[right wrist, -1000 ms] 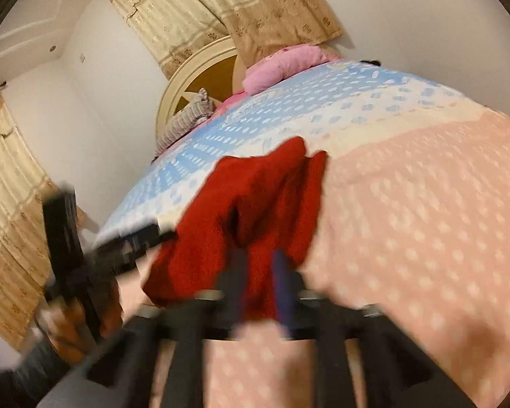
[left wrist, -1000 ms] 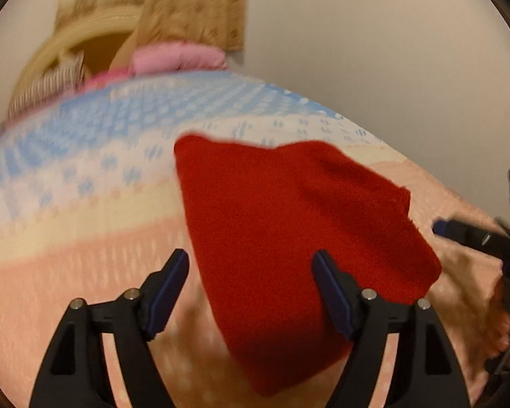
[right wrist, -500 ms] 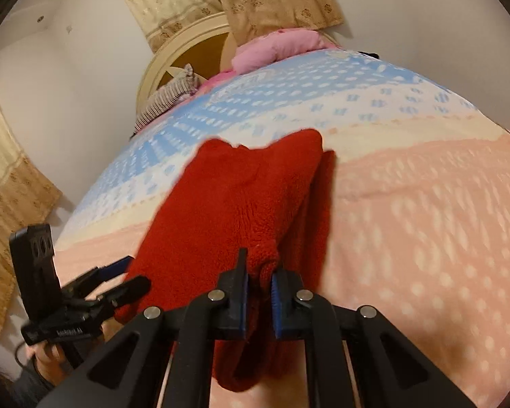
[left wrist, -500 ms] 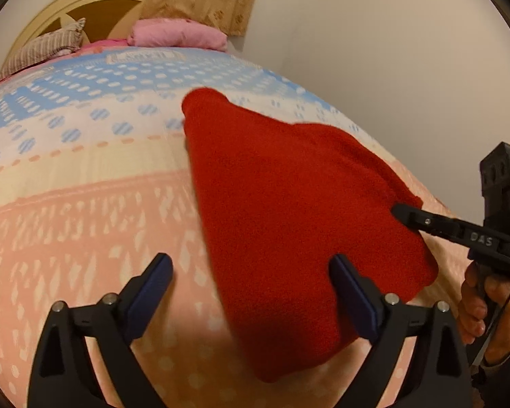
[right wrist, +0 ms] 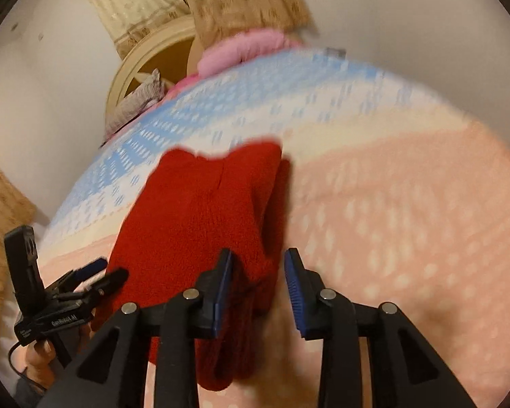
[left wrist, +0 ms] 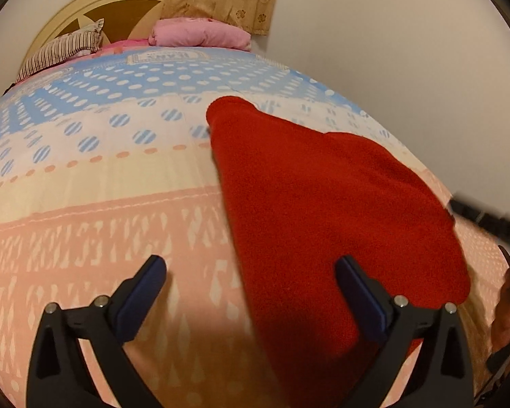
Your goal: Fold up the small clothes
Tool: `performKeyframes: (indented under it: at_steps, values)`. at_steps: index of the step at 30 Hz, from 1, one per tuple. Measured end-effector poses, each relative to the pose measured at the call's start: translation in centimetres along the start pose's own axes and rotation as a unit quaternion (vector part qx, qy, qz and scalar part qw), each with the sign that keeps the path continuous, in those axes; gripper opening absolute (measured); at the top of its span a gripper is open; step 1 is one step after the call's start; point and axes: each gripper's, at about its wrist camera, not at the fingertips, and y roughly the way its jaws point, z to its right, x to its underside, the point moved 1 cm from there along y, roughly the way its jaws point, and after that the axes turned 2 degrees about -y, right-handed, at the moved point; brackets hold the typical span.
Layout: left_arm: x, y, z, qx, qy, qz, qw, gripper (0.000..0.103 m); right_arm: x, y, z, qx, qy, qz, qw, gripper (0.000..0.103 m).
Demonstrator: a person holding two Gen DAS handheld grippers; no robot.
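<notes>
A red fleece garment [left wrist: 316, 217] lies folded on the patterned bedspread [left wrist: 95, 204]; it also shows in the right wrist view [right wrist: 200, 217]. My left gripper [left wrist: 251, 292] is open wide and empty, hovering over the garment's near left edge. My right gripper [right wrist: 258, 285] is open, its jaws parted just off the garment's near right edge, holding nothing. The right gripper shows blurred at the right edge of the left wrist view [left wrist: 486, 221]. The left gripper shows at the lower left of the right wrist view [right wrist: 85, 282].
A pink pillow [left wrist: 200, 35] and a striped pillow [left wrist: 61, 51] lie at the headboard [left wrist: 95, 10]. A wall [left wrist: 391, 51] runs along the bed's right side. Curtains [right wrist: 200, 0] hang behind the headboard.
My right gripper has opened and let go of the garment's edge, which now lies on the bed. My left gripper stayed open and shifted slightly closer over the garment.
</notes>
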Motion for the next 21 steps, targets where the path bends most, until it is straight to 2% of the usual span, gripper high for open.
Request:
performKeyframes:
  at_steps: [1,2,3,5,7,8,10,11,13,14,17,21]
  values:
    - [0.1,0.0,0.0,0.002,0.0,0.001,1.0,0.103,-0.6,-0.6,-0.8,-0.002,-0.016,0.015,1.0,0.044]
    - [0.2,-0.1,-0.1,0.004,-0.001,0.002,1.0,0.103,-1.5,-1.0,-2.2,-0.024,-0.036,0.031,0.999,0.056]
    - [0.2,-0.2,-0.1,0.005,-0.002,0.004,1.0,0.103,-2.1,-1.0,-3.1,-0.047,-0.048,0.035,0.997,0.062]
    - [0.4,-0.5,-0.1,0.01,-0.001,0.009,0.9999,0.103,-3.0,0.0,-5.0,-0.098,-0.072,0.027,0.992,0.064]
    - [0.4,-0.6,0.0,0.016,-0.001,0.014,0.9998,0.103,-3.4,2.2,-6.4,-0.131,-0.086,-0.008,0.988,0.064]
    - [0.5,-0.9,-0.1,0.024,-0.001,0.02,0.9995,0.103,-3.5,3.6,-6.7,-0.128,-0.09,-0.028,0.987,0.064]
    - [0.5,-1.3,-0.2,0.04,-0.004,0.027,0.9989,0.103,-3.2,6.1,-5.8,-0.084,-0.09,-0.05,0.991,0.064]
    - [0.5,-1.3,-0.3,0.042,-0.007,0.028,0.9987,0.103,-2.6,7.4,-4.3,-0.061,-0.071,-0.07,0.993,0.064]
    - [0.4,-1.0,-0.6,0.045,-0.017,0.021,0.9986,0.103,-1.6,8.9,-2.0,-0.058,-0.039,-0.098,0.993,0.064]
    - [0.4,-0.8,-0.7,0.049,-0.021,0.016,0.9984,0.103,-1.0,8.7,-0.9,-0.069,-0.033,-0.081,0.994,0.063]
    - [0.5,-0.2,-0.7,0.05,-0.023,-0.001,0.9985,0.103,-0.3,8.1,0.3,-0.088,-0.013,-0.068,0.994,0.063]
    - [0.6,0.4,-0.8,0.051,-0.03,-0.014,0.9981,0.103,-0.2,7.4,-0.4,-0.069,-0.029,-0.065,0.995,0.063]
